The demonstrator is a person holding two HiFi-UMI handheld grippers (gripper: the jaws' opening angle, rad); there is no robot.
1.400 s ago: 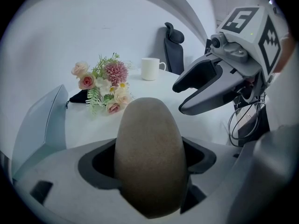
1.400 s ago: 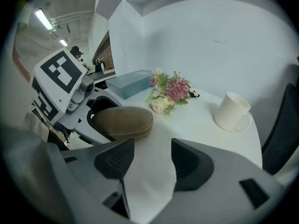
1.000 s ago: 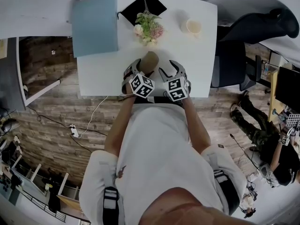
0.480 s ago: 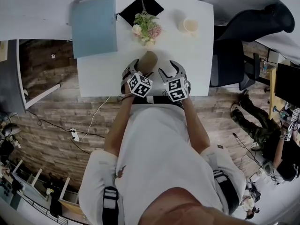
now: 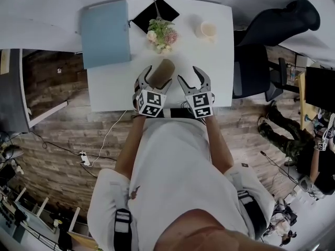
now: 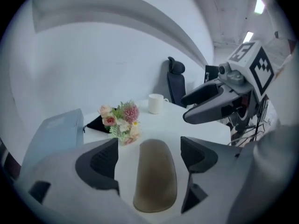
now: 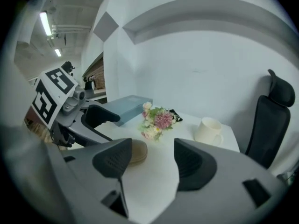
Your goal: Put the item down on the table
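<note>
A brown oblong pouch (image 5: 162,71) (image 6: 155,174) lies flat on the white table (image 5: 209,82), a short way in from the near edge. My left gripper (image 5: 156,78) (image 6: 148,148) hovers above it, open. Its jaws have just been closing a little, and they frame the pouch without touching it. To its right my right gripper (image 5: 189,77) (image 7: 152,155) is open, its jaws just having been opening, with only bare tabletop between them. In the right gripper view the pouch (image 7: 136,151) shows behind the left jaw.
A grey-blue box (image 5: 106,33) sits at the table's far left. A small bunch of flowers (image 5: 163,34) stands just beyond the pouch, with a black cloth (image 5: 157,12) behind it. A white cup (image 5: 208,30) is at the far right. An office chair (image 5: 256,67) stands beside the table's right edge.
Both grippers have risen and drawn back towards me. The right jaws, shut before, now stand apart. The pouch stays in place on the table.
</note>
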